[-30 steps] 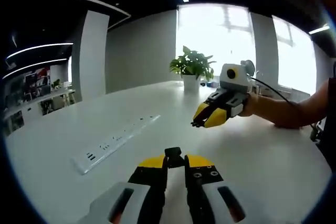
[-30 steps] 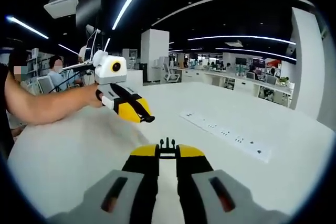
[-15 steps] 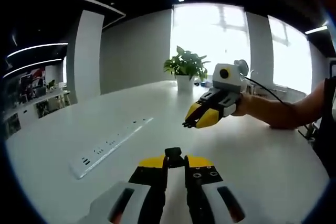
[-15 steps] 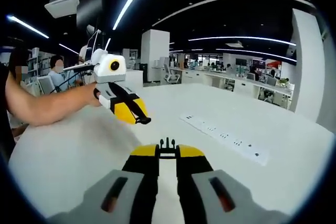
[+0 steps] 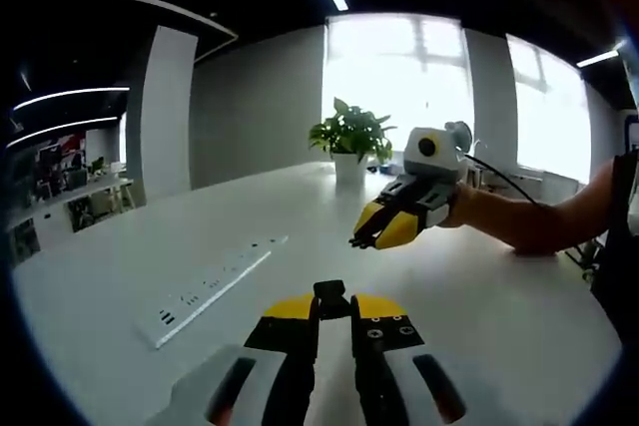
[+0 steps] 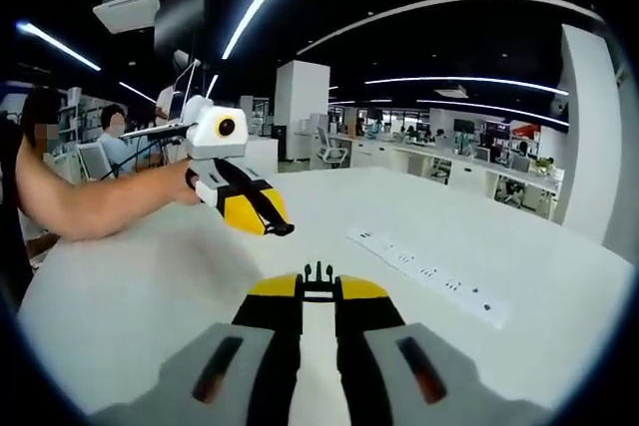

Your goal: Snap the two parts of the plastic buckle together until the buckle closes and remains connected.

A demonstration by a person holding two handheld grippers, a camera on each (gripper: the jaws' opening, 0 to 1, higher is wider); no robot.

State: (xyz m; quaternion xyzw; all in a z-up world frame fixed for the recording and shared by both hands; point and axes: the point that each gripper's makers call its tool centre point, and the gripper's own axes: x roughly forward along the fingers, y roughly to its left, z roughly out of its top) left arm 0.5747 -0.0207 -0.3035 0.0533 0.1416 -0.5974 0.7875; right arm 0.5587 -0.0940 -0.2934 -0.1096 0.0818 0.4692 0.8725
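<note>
White table (image 5: 499, 316) lay under us; each gripper (image 5: 331, 298) (image 6: 318, 286) had fingers clenched on a buckle half (image 5: 330, 291) (image 6: 318, 272), which we should align squarely before pressing

no readable text, labels or brands anywhere, distant wall displays too blurred to read

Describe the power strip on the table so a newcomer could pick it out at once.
Start at the white table and look toward the potted plant by the window. The power strip lies flat left of the left gripper: long, white, dotted with dark sockets, the only flat bar there.
</note>
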